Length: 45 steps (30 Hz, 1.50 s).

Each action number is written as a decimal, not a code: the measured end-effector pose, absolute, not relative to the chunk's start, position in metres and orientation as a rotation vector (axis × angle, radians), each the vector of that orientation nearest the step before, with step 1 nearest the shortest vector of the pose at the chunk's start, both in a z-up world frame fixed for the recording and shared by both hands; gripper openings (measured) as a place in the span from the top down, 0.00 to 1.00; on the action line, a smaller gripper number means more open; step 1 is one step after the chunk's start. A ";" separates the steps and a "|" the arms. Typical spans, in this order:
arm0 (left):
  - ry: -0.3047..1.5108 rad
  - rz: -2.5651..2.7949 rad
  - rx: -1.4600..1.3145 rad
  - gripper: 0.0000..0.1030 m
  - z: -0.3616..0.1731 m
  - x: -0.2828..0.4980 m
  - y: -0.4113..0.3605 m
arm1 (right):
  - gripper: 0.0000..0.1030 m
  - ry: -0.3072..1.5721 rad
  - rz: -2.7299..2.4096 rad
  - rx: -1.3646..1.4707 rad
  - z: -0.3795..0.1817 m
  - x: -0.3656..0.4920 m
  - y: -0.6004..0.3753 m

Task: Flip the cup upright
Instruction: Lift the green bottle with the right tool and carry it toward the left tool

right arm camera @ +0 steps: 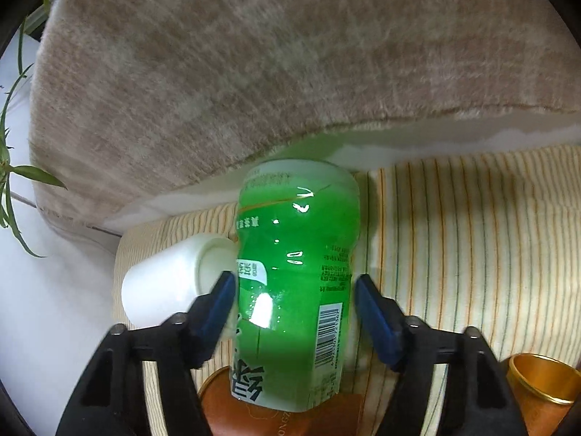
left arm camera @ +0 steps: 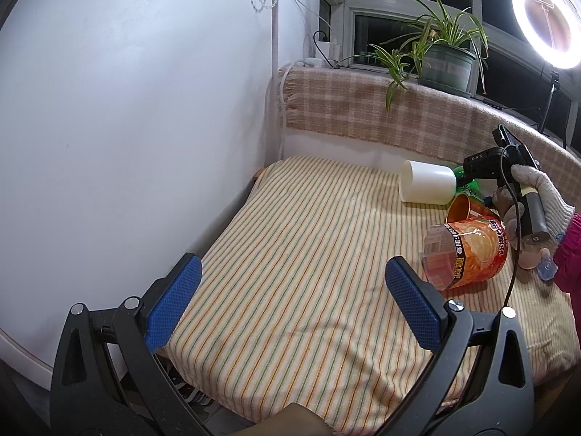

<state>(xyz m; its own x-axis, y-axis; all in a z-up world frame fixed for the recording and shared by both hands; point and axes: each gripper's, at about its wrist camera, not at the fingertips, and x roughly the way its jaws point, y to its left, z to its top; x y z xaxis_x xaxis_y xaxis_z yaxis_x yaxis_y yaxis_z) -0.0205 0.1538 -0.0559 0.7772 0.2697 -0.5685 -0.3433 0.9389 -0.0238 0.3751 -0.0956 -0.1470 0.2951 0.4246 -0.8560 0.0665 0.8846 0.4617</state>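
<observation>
"DAS" on right hand-held gripper (left arm camera: 483,167)

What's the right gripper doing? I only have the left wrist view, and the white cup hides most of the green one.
Observer: The right gripper has one finger on each side of the green cup, around its mid-body.
Operator: Clamped yet?
Observer: Cannot tell. The pads sit right at its sides, and any gap is too thin to judge.
Operator: Is the white cup in the way?
Observer: The white cup lies on its side, with its recessed base right beside the green cup and close to one finger.
</observation>
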 end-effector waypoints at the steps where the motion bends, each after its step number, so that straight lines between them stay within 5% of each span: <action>1: 0.594 0.334 -0.128 0.00 -0.056 -0.021 0.154 | 0.40 1.259 0.253 0.458 -0.150 0.376 -0.097; 23: 0.548 0.274 -0.056 0.00 -0.040 -0.024 0.128 | 0.41 1.117 0.509 0.200 -0.060 0.353 -0.159; 32: 0.539 0.182 0.018 0.00 -0.032 -0.019 0.098 | 0.41 0.999 0.825 -0.266 -0.034 0.256 -0.155; 45: 0.560 -0.067 0.114 0.00 -0.026 -0.005 0.028 | 0.41 1.088 0.988 -0.627 -0.095 0.155 -0.160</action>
<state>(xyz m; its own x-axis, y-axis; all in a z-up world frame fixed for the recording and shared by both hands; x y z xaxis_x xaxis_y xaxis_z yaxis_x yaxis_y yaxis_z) -0.0055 0.0280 -0.0262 0.8451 -0.0323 -0.5336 0.0947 0.9914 0.0900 0.1555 -0.1599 -0.0945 0.1311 0.3438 -0.9299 -0.8924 0.4495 0.0403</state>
